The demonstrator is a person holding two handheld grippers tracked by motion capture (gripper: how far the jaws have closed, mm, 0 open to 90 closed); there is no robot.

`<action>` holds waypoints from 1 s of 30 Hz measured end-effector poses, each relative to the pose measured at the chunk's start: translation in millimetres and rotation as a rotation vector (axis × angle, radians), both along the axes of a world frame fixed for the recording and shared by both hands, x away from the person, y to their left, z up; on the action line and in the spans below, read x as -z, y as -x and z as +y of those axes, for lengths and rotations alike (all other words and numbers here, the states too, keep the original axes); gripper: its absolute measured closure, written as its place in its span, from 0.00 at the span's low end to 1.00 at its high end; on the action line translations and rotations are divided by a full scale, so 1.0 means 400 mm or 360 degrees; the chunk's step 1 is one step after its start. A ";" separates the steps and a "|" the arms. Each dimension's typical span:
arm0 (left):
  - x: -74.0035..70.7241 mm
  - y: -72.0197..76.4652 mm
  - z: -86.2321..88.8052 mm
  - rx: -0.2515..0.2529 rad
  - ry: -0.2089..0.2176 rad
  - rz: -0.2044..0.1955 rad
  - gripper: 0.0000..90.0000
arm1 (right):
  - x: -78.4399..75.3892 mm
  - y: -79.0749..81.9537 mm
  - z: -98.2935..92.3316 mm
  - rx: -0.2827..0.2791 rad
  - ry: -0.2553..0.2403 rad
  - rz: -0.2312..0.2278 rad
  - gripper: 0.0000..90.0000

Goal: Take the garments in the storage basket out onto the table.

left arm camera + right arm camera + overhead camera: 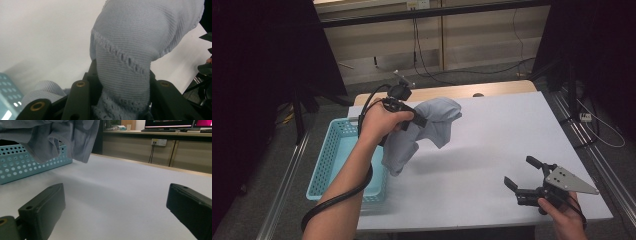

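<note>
Garment in left tool

1. My left claw: tips buried in the grey knit garment, so the contact itself is hidden in the high view.
2. Left gripper view: garment top and right side cut off by the frame; jaw tips covered by the knit.
3. Blue basket: near corner hidden behind my left forearm, inside partly behind the hanging cloth.
4. Right gripper view: garment cut at the top edge, basket at the left edge.
</note>
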State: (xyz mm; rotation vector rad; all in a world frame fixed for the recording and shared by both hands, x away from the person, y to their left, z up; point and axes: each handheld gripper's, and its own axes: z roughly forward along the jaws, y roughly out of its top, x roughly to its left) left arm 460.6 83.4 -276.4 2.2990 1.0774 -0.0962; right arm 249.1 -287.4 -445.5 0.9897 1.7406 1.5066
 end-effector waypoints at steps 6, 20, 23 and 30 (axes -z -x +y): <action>0.026 0.009 -0.022 0.0053 0.0024 0.0021 0.71 | 0.000 -0.001 0.000 0.0003 0.0002 0.0000 0.02; 0.086 0.030 -0.074 0.0138 0.0060 0.0037 0.71 | 0.002 -0.001 0.000 0.0007 0.0008 0.0005 0.02; 0.099 0.038 -0.087 0.0143 0.0073 0.0047 0.71 | 0.003 0.000 0.000 0.0011 0.0002 0.0010 0.02; 0.129 0.045 -0.113 0.0176 0.0086 0.0070 0.71 | 0.002 -0.001 0.000 0.0010 0.0008 0.0006 0.02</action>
